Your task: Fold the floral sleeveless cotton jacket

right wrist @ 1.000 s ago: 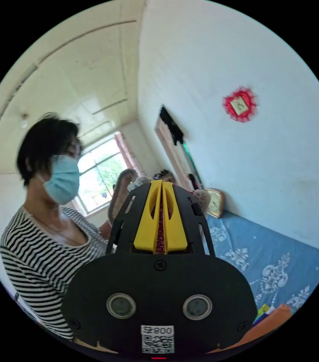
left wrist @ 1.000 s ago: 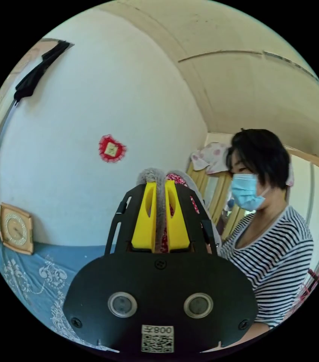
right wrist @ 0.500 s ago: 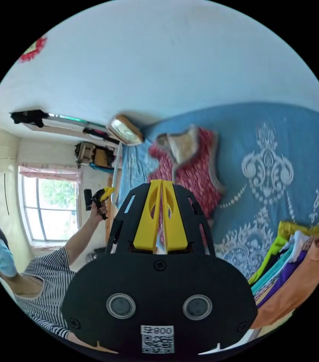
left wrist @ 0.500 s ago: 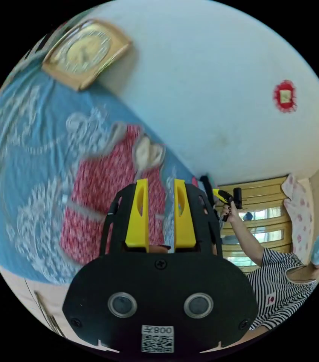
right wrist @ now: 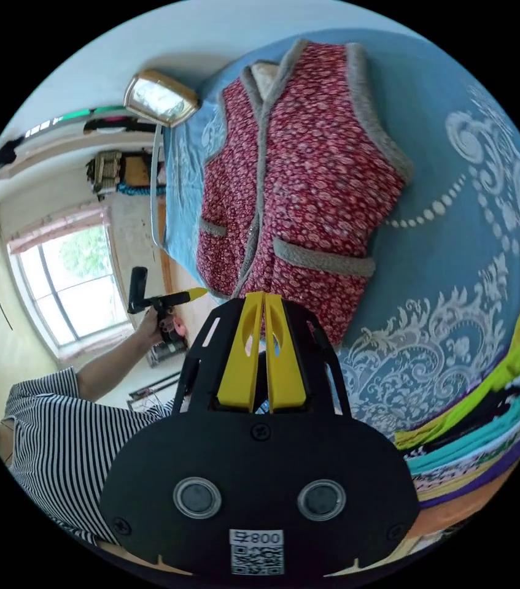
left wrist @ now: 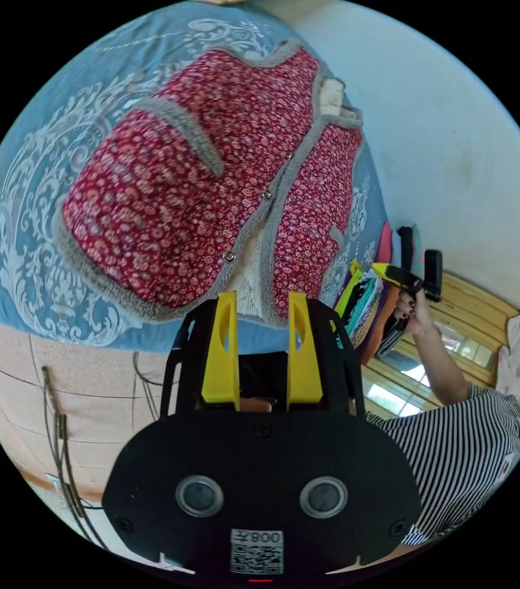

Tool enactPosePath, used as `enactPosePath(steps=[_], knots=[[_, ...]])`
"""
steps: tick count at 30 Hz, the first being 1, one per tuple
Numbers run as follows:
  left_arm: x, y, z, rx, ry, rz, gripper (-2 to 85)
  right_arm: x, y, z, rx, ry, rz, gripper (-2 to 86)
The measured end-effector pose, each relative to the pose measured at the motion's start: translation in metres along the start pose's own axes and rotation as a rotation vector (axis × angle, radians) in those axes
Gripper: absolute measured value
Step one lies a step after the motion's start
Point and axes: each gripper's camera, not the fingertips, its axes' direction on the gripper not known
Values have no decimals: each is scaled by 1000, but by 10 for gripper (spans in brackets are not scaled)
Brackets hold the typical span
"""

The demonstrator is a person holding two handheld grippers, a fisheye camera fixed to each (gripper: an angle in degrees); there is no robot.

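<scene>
So the floral jacket (left wrist: 210, 178) lies flat on the blue bed (right wrist: 487, 202) — left hand-held gripper (left wrist: 263, 350) apart, right hand-held gripper (right wrist: 264, 350) together, both empty. Grab just one layer and the fold probably goes lopsided.

The jacket (right wrist: 309, 178) lies flat mid-bed (right wrist: 481, 257), bare bedspread open along its far side. A clothes stack (right wrist: 481, 423) crowds one bed edge near the hem; a clock (right wrist: 160, 98) leans against the wall (left wrist: 456, 141) by the collar.
</scene>
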Motion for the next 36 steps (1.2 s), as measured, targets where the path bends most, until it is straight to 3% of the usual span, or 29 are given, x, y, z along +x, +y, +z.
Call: enactPosePath(steps=[7, 13, 19, 22, 27, 30, 34, 36], knots=[[73, -86, 51, -41, -246, 84, 122, 19, -47, 79, -78, 44, -117, 34], [101, -146, 111, -177, -472, 120, 81, 41, -43, 132, -74, 35, -114, 42], [122, -167, 88, -124, -390, 181, 37, 78, -27, 162, -42, -10, -34, 30], [116, -163, 26, 72, -316, 143, 33, 94, -17, 163, 15, -19, 0, 29], [51, -137, -92, 477, -386, -222, 28, 125, -4, 166, 77, 24, 51, 38], [39, -123, -98, 562, -263, -231, 49, 151, 3, 165, 138, 19, 105, 51], [74, -133, -35, 425, -143, -73, 72, 189, 17, 163, 219, 33, 189, 58], [92, -150, 38, 220, 34, -15, 87, 207, 23, 164, 241, 15, 231, 60]])
